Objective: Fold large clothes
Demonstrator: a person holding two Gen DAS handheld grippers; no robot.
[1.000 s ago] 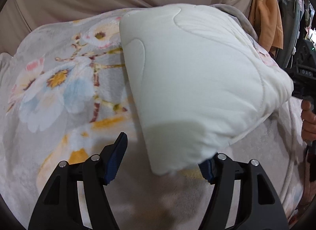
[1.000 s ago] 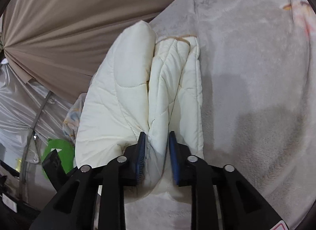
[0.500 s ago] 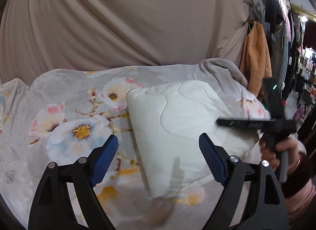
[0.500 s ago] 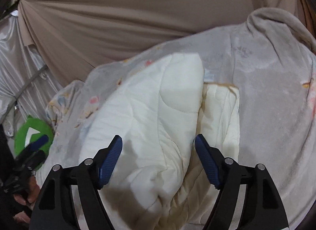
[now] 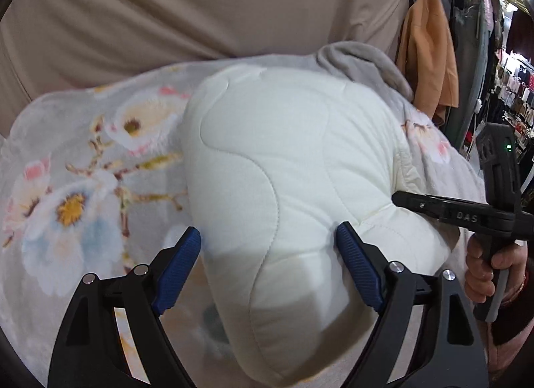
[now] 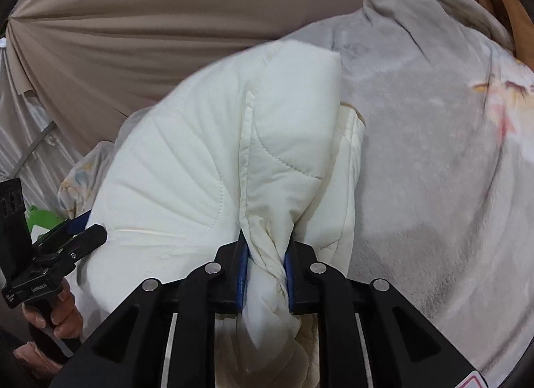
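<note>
Closing again, right gripper (image 6: 265,264) jaws pinch quilt (image 6: 213,167) — floral blanket (image 5: 83,187) beneath.

Folded quilt (image 5: 283,187) fills the middle; floral blanket (image 5: 83,187) lies bare leftward.
</note>
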